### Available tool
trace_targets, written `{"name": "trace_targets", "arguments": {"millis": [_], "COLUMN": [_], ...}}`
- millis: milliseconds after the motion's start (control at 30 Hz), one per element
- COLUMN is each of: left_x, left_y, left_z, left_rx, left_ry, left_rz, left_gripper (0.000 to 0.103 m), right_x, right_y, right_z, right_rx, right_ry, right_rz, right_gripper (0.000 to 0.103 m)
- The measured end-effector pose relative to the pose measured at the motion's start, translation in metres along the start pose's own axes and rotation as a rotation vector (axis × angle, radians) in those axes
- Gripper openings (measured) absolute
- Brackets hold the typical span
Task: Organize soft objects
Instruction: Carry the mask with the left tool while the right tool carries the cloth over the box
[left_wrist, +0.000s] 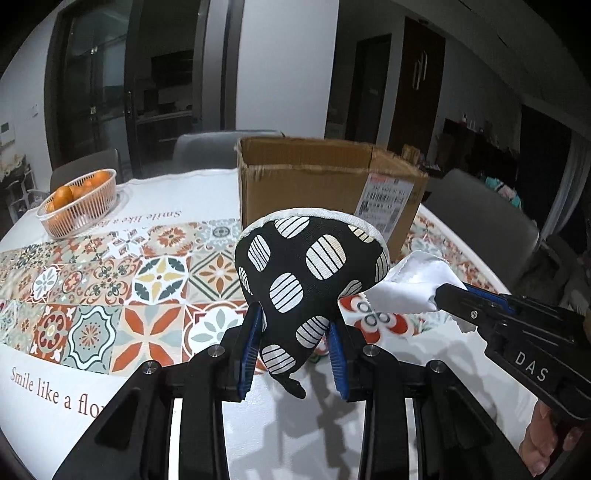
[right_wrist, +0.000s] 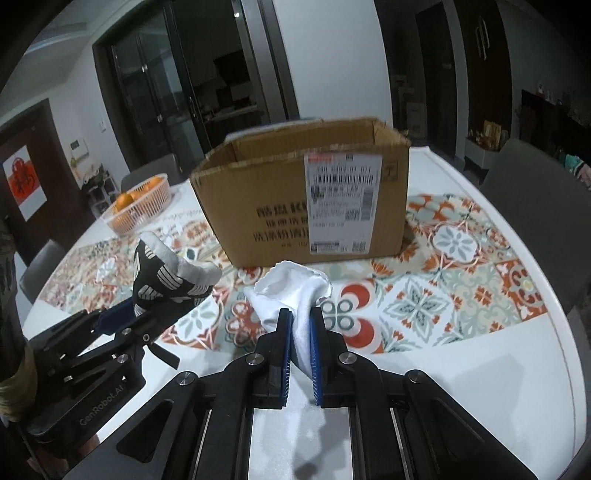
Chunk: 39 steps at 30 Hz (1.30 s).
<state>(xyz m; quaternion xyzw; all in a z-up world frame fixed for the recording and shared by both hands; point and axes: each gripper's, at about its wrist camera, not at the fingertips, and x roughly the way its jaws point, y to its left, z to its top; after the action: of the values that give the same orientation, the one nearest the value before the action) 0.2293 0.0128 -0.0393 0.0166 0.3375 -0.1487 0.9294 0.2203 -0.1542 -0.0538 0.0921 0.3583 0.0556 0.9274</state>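
While both grippers hang above the table (right_wrist: 461, 365), each has something soft pinched between its blue pads. Left gripper (left_wrist: 293, 350): jaws part-way apart, clamped on the narrow lower end of a black oven mitt (left_wrist: 306, 273) with white striped spots; the mitt's wide end, edged in pale fabric, bulges up and forward past the fingertips, and a short black loop dangles below the jaws. Right gripper (right_wrist: 300, 347): jaws drawn narrow, squeezing a white cloth (right_wrist: 295, 295) that fans out ahead of the tips. Seen from the left wrist, the right gripper comes in from the right, its cloth just beside the mitt. Cardboard box (right_wrist: 303, 199), top open, shipping label on its near side, stands ahead of both jaws on the patterned tablecloth (left_wrist: 110, 291). Far ahead and left of the jaws, a basket of oranges (left_wrist: 79, 206). Grey chairs beyond the table edge.
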Motion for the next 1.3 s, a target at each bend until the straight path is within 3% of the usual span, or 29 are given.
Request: {"name": "trace_targets", "arguments": {"millis": [533,1300], "left_x": [-0.029,-0.043], "left_y": [-0.018,-0.021], "left_z": [0.037,0.104], "left_rx": [-0.013,0.009], "left_ry": [-0.103,-0.266], "left_rz": [0.003,0.023], "left_gripper": [0.034,0.034], "right_x": [-0.046,-0.061], "right_y": [-0.010,-0.014], "right_z": [0.030,0.096], "right_rx": [0.025,0.019], "right_ry": [-0.154,-0.345], "right_rz": [0.023,0.053], "right_gripper": [0.011,0.011]}}
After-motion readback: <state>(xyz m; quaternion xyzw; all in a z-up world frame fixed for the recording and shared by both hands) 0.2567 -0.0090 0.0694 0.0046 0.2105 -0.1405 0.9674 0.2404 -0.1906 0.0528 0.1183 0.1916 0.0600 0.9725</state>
